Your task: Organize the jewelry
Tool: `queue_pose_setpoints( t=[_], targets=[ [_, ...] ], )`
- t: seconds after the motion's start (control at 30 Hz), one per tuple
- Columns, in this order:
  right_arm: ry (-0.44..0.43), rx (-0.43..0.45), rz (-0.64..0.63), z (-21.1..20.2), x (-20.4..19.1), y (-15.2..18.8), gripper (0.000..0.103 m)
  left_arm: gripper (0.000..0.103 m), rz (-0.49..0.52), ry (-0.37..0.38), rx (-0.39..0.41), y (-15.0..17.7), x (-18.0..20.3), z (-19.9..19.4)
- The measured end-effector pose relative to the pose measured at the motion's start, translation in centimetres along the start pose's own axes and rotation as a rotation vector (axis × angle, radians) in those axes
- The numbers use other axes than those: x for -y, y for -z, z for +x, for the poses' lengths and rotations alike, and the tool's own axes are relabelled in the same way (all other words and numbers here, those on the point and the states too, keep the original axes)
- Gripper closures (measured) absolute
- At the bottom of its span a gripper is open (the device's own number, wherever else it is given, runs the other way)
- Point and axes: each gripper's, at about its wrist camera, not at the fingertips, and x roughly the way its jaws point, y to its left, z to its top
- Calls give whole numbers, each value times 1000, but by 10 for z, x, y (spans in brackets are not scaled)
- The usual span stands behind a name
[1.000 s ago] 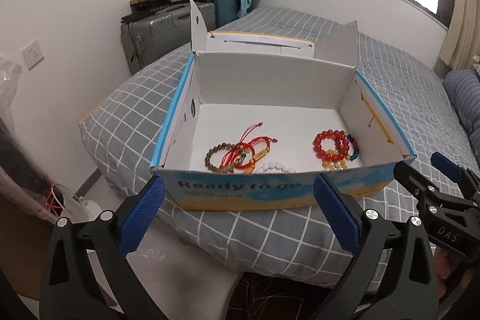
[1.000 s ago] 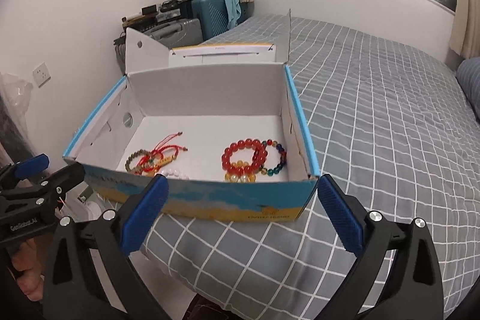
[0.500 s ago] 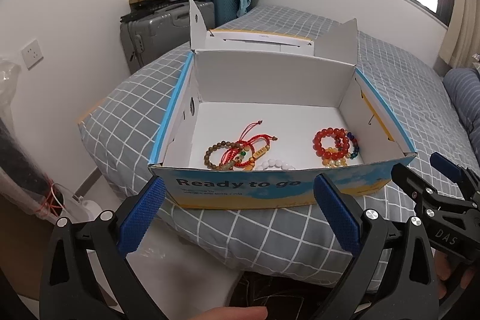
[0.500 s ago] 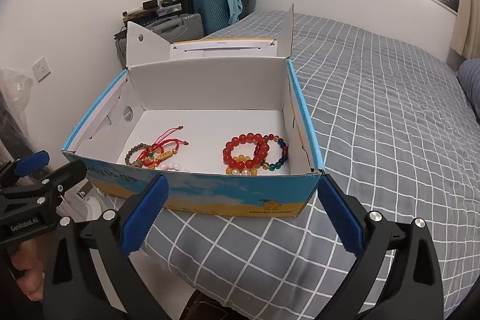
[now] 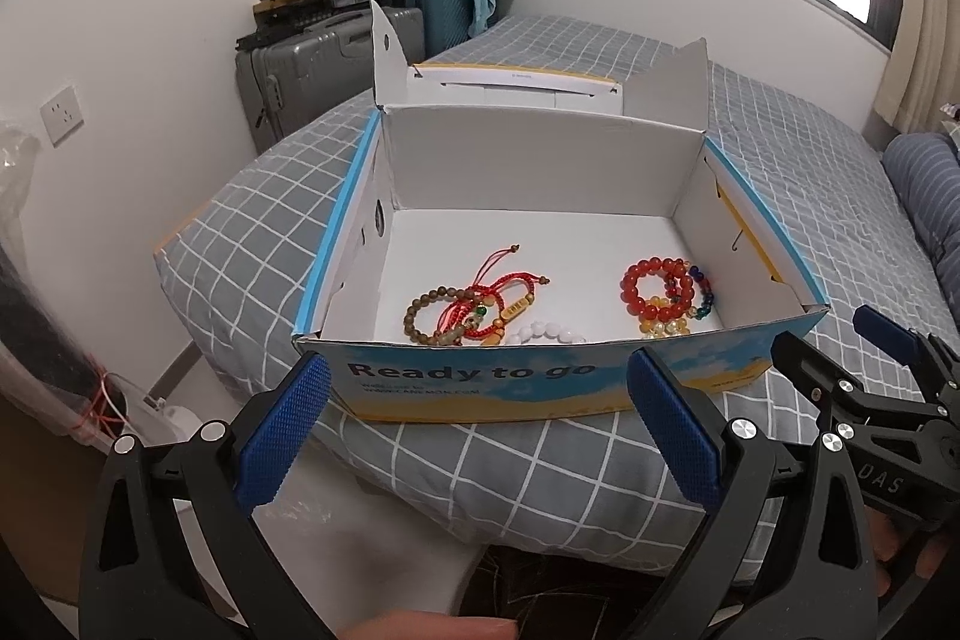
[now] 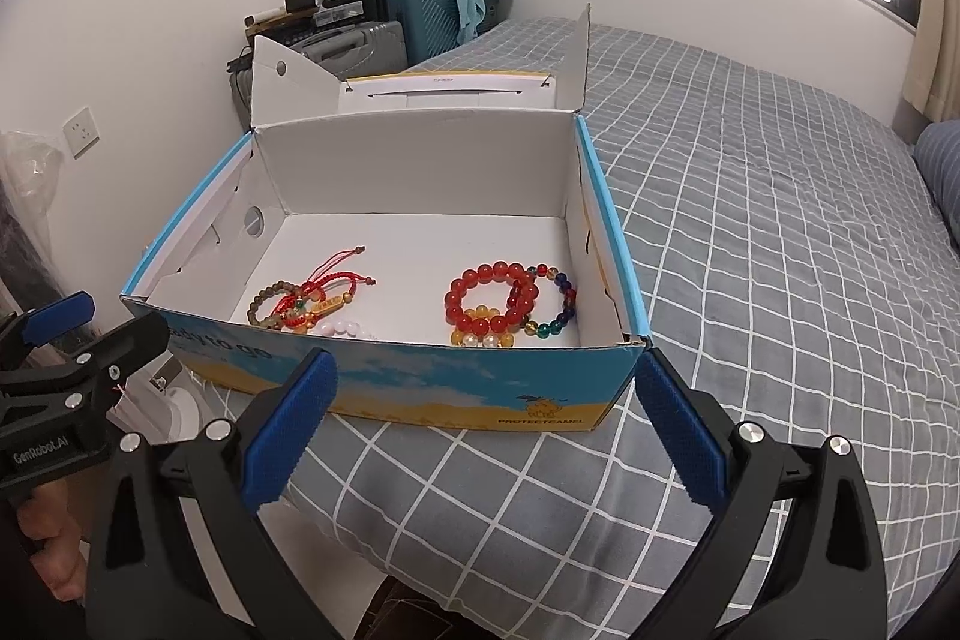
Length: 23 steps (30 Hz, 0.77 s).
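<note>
bracelets (image 5: 666, 295) in box (image 5: 540, 148), both tongs (image 5: 477, 430) wide apart.

White bead bracelet (image 5: 546, 334) half hidden behind box front wall (image 5: 540, 382); small print there unreadable.

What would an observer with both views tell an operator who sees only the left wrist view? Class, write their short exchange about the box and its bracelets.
Operator: I can read "Ready to go" on the front of the box. Is anything printed towards its right end?
Observer: Yes. In the right wrist view the box shows "PROTECTCAMEL" under a small camel logo there.
Operator: The multicoloured bracelet is half hidden for me. Is it a whole loop?
Observer: Yes. The multicoloured bracelet shows as a closed ring that lies against the red bead bracelet, near the right wall.
</note>
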Motion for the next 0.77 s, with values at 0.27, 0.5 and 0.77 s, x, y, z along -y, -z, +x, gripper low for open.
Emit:
queue_pose_setpoints(
  t=[0.27, 0.5, 0.77],
  targets=[
    [2, -8, 0, 2, 1, 0, 7, 6, 8, -3, 4, -1, 3, 0],
    [2, -9, -2, 3, 3, -1, 8, 6, 4, 22, 0, -1, 5, 2],
    [2, -12, -3, 3, 5, -1, 8, 6, 2, 23, 4, 0, 7, 2]
  ],
)
